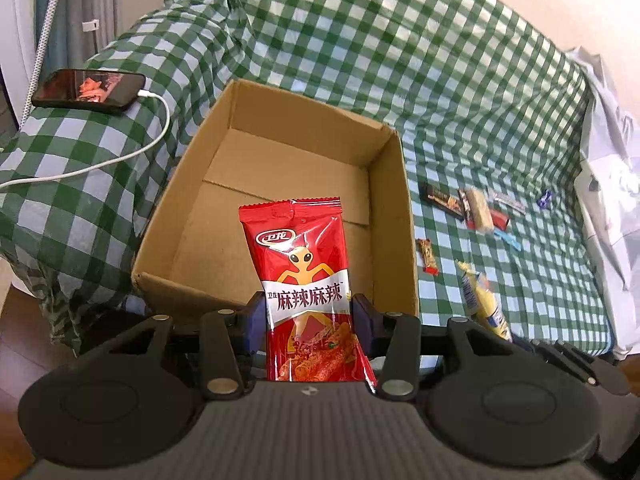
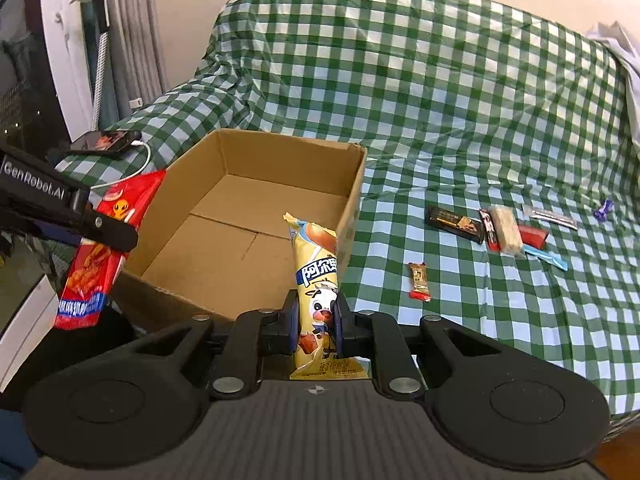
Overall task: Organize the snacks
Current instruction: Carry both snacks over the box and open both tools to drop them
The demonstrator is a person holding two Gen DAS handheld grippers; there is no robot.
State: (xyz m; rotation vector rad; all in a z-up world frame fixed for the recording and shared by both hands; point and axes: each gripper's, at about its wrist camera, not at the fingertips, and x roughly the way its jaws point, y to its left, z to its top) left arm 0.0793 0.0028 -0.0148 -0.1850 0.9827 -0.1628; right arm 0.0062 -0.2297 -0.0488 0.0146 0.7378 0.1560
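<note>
My left gripper (image 1: 308, 308) is shut on a red spicy-snack packet (image 1: 304, 264) and holds it upright over the near edge of the open cardboard box (image 1: 280, 136), which has nothing inside. Seen from the right wrist, the same red packet (image 2: 96, 264) hangs in the left gripper (image 2: 108, 232) beside the box's left wall. My right gripper (image 2: 316, 320) is shut on a yellow candy packet (image 2: 316, 276) with a cartoon cow, upright at the near rim of the box (image 2: 256, 184). In the left wrist view the yellow packet (image 1: 482, 300) shows at lower right.
Several small wrapped snacks lie on the green checked cloth (image 2: 460, 128) right of the box: a dark bar (image 2: 454, 222), a pale wafer (image 2: 506, 230), a small brown candy (image 2: 419, 280), a purple sweet (image 2: 603, 209). A charging phone (image 1: 88, 90) rests at left.
</note>
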